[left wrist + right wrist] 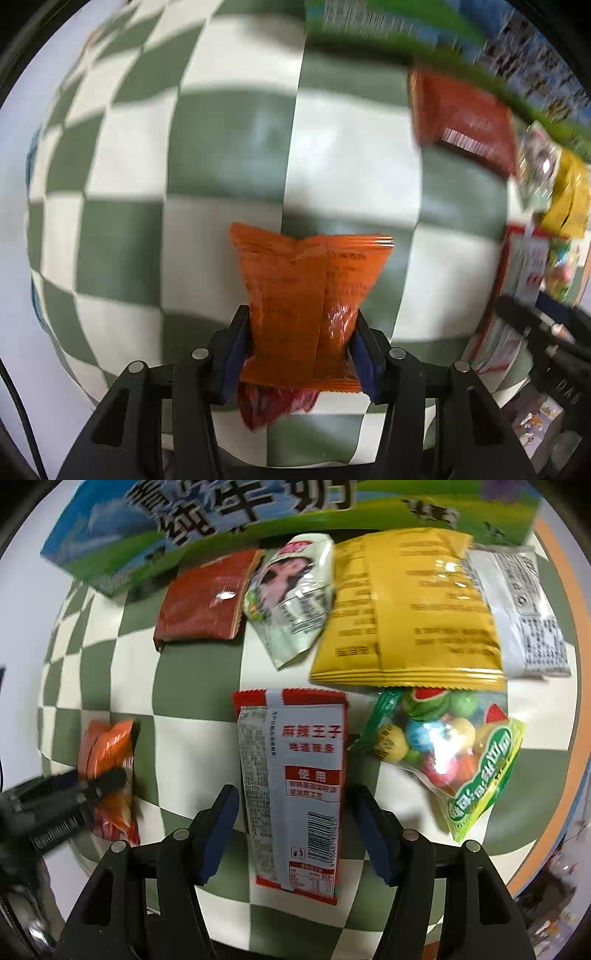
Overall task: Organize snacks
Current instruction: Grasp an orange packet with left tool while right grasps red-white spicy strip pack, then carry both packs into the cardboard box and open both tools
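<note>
My left tool point(299, 345) is clamped on an orange snack packet point(308, 291), its blue pads pressing the packet's lower sides so the sealed top stands free toward the middle of the frame. I judge I am carrying it over the checkered counter point(221, 155) toward the heap of snacks at the right edge, gripping low so the crinkly film does not slip. A second, darker red wrapper point(273, 402) shows just under the packet at the bottom, though I cannot tell whether it is pinched too.

My right tool point(295, 830) stands apart, its fingers either side of a long red and grey spicy strip packet point(295, 786) without touching it, lined up along its length, probably ready to close across the narrow width.

In the right wrist view I count, above that packet: one brown-red packet point(203, 602), one pale green packet point(291, 594), one yellow bag point(406, 609), one white packet point(524, 609) at the upper right, and one clear bag of coloured sweets point(450, 746) at the right. One milk carton box point(229, 520) runs along the top, seemingly the backstop for the row. That makes seven snacks with the two at my tools.
</note>
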Demonstrator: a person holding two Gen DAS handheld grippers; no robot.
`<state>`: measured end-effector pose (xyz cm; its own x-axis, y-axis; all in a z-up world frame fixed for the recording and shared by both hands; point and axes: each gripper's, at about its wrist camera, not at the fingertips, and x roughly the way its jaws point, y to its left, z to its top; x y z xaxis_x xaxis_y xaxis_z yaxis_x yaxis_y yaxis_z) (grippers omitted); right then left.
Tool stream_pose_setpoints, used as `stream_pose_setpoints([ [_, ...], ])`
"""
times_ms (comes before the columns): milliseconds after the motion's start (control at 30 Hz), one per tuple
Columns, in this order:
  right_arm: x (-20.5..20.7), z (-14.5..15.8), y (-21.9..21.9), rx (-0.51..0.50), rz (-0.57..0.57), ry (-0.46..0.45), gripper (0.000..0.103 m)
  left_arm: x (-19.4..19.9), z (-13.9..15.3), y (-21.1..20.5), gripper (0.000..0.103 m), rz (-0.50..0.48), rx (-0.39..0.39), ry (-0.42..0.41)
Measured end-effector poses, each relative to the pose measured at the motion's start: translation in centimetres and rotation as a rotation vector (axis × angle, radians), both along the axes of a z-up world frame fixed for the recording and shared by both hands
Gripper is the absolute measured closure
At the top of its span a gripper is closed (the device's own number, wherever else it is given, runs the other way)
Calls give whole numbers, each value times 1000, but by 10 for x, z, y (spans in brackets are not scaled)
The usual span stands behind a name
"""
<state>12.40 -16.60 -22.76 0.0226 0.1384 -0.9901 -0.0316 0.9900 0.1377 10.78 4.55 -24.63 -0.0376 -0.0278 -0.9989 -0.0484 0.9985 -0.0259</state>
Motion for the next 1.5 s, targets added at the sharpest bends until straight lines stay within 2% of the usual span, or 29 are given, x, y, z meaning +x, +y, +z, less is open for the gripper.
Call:
stream_pose_setpoints([
  [133, -4, -5, 17, -49, 66, -30, 36, -5, -15, -6, 51, -24, -4, 30],
  [267, -11, -3, 34, -51, 103, -79, 41, -3, -11, -9, 51, -26, -1, 25],
  [333, -11, -2, 35, -39, 92, -86, 40, -3, -11, -12, 46, -35, 8, 16],
  [433, -10, -1, 25, -29, 73, -85, 39, -1, -18, -20, 46, -30, 20, 23],
  [533, -11, -8, 30, -62, 91, -94, 36, 1, -17, -24, 47, -9, 27, 0],
  [567, -12, -11, 32, -79, 97, -101, 35, 13, -13, -25, 47, -6, 28, -6],
  [633, -15, -16, 36, -105, 97, -122, 35, 11, -10, -28, 51, 0, 30, -22],
  [700, -19, -18, 42, -128, 97, -142, 37, 10, -6, -31, 55, 0, 34, -36],
  [733, -21, -17, 43, -134, 95, -155, 44, 9, -5, -33, 56, -1, 35, -40],
  [767, -25, -17, 57, -126, 92, -164, 48, 9, -1, -36, 56, 1, 36, -44],
  [833, -31, -13, 52, -96, 76, -171, 52, 13, 12, -39, 58, 5, 24, -52],
  [1067, -32, 29, 38, 65, 10, -182, 54, 15, 57, -42, 59, -13, -46, -113],
  [1167, -19, 57, 31, 120, -5, -204, 54, 22, 88, -45, 59, -25, -93, -158],
  [1267, -5, 89, 19, 175, -17, -241, 54, 33, 133, -53, 59, -34, -154, -227],
  [1367, 20, 127, 12, 214, -24, -288, 54, 61, 173, -58, 59, -46, -206, -283],
  [1500, 61, 175, -1, 254, -40, -367, 54, 119, 201, -51, 59, -65, -226, -349],
])
